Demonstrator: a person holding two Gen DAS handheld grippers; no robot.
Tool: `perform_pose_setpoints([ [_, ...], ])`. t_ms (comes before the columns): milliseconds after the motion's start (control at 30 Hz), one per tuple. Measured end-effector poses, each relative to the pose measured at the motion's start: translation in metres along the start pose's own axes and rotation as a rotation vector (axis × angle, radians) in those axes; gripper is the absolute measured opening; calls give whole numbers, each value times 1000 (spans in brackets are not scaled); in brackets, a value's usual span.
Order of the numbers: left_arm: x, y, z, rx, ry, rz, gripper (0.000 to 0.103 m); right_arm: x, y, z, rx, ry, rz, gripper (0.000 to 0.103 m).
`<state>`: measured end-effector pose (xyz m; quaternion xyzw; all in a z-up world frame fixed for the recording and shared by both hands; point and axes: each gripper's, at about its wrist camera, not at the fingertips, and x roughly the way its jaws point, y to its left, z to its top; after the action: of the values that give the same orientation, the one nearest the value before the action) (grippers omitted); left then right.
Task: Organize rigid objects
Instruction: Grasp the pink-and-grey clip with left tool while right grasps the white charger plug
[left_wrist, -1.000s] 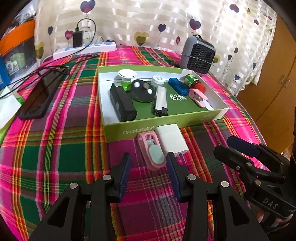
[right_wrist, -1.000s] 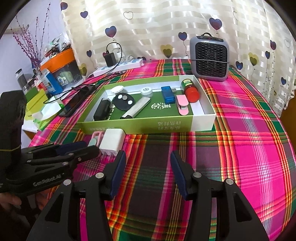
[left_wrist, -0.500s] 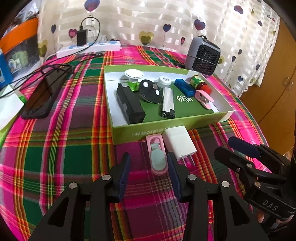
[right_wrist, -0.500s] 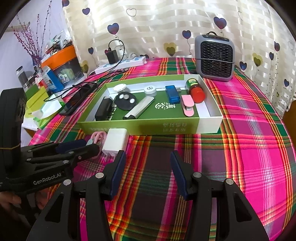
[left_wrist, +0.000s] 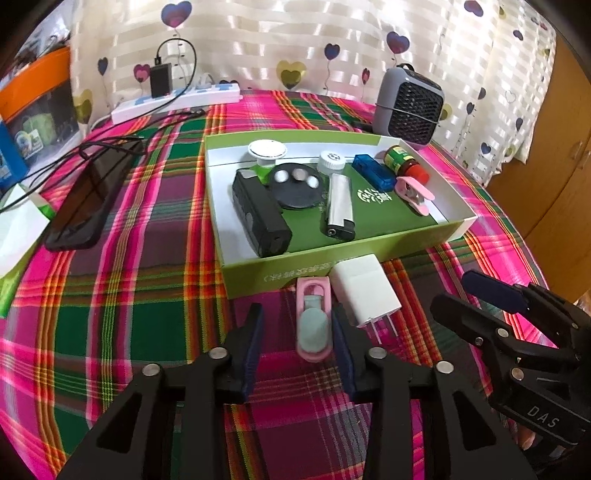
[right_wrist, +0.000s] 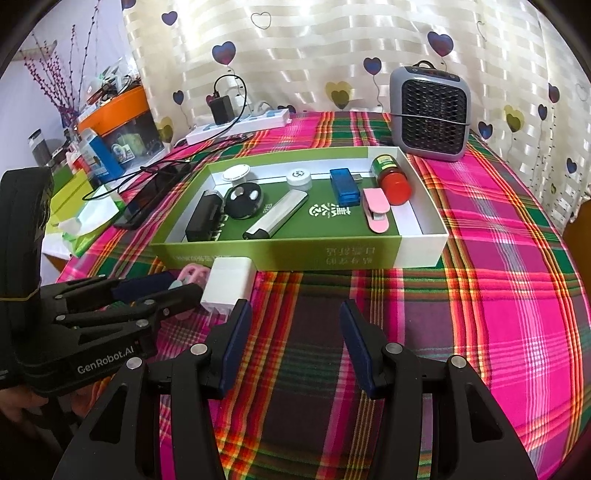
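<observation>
A pink holder with a grey-green insert (left_wrist: 313, 325) lies on the plaid cloth in front of the green box (left_wrist: 332, 254). A white plug charger (left_wrist: 364, 291) lies against its right side. My left gripper (left_wrist: 296, 315) straddles the pink holder and its jaws are closing. The right pad is at the holder's edge and the left pad stands clear of it. In the right wrist view the left gripper (right_wrist: 184, 286) covers most of the holder (right_wrist: 194, 271) beside the charger (right_wrist: 231, 282). My right gripper (right_wrist: 291, 317) is open over bare cloth, holding nothing.
Lying in the box are a black case (left_wrist: 260, 218), a round black disc (left_wrist: 297, 184), a silver lighter (left_wrist: 340, 206), a blue stick, a red-capped jar (left_wrist: 406, 162) and a pink clip. A grey heater (left_wrist: 410, 105) stands behind, with a phone (left_wrist: 92, 199) and power strip (left_wrist: 177, 101) at left.
The left jaws have narrowed around the pink holder, which now lies straighter and deeper between the fingers. The right gripper keeps the same width and place.
</observation>
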<state>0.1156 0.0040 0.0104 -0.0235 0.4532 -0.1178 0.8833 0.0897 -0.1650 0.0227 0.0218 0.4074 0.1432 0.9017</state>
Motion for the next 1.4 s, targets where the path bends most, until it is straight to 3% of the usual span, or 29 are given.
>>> perform_pose_setpoints([
  [367,-4,3,-4,-1,-2,-12,17,1,3,1,-8,4,0,51],
  [1000,-23,40,-23,-92,-26,24,17,17,37,14,-59,22,55,51],
  [1400,-24,47,-25,-113,-30,6,17,41,51,16,-92,66,33,51],
])
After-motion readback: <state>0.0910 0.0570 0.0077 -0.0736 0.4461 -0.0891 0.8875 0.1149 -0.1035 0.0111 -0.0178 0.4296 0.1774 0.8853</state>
